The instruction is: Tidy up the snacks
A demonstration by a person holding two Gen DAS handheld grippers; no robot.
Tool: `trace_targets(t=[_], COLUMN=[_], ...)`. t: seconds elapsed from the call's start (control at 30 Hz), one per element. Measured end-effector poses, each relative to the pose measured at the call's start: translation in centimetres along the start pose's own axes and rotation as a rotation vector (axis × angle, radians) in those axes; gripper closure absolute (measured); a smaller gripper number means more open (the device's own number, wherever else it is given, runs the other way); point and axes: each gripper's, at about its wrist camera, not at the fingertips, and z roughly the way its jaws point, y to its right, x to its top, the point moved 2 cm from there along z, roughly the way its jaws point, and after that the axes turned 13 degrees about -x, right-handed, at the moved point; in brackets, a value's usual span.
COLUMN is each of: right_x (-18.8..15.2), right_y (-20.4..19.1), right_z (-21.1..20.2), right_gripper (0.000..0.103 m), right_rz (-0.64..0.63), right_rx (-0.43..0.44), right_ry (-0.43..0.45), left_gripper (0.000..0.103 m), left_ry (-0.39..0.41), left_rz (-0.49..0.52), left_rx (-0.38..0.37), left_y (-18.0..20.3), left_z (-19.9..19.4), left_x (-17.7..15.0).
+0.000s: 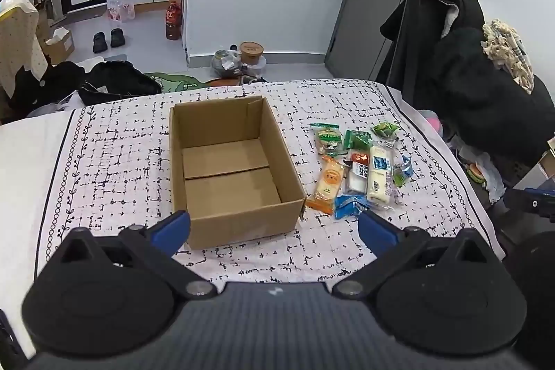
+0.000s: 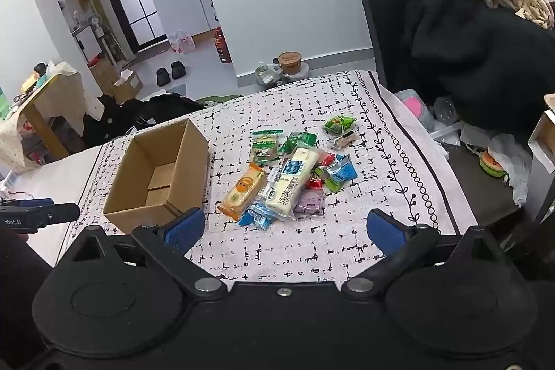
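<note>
An open, empty cardboard box [image 1: 229, 169] [image 2: 156, 175] stands on a patterned cloth. To its right lies a pile of snack packets [image 1: 360, 169] [image 2: 291, 175]: an orange one [image 1: 327, 184] [image 2: 242, 191], a long white one [image 1: 378, 175] [image 2: 289, 184], blue ones and green ones. My left gripper [image 1: 274, 229] hovers open above the box's near wall, nothing between its blue pads. My right gripper [image 2: 284, 227] is open too, just short of the pile, holding nothing. The left gripper's tip [image 2: 41, 214] shows at the left edge of the right wrist view.
The cloth-covered table [image 1: 114, 162] ends at its far edge, with floor clutter beyond: bags, a brown tub [image 1: 251, 52], slippers. A chair heaped with dark clothes [image 1: 478, 85] stands close at the right. A white wall and grey door lie behind.
</note>
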Motion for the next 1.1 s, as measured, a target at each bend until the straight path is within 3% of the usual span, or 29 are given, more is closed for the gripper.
trace_targets(t=[1.1], right_x=[-0.28], right_y=[-0.05], right_z=[-0.25], right_gripper=[0.0], right_rz=[-0.01], right_rx=[-0.01], right_ry=[0.014], left_gripper=[0.001], left_ry=[-0.011], left_rz=[-0.018], left_rx=[-0.021], left_y=[0.19], left_z=[-0.4], left_x=[-0.43])
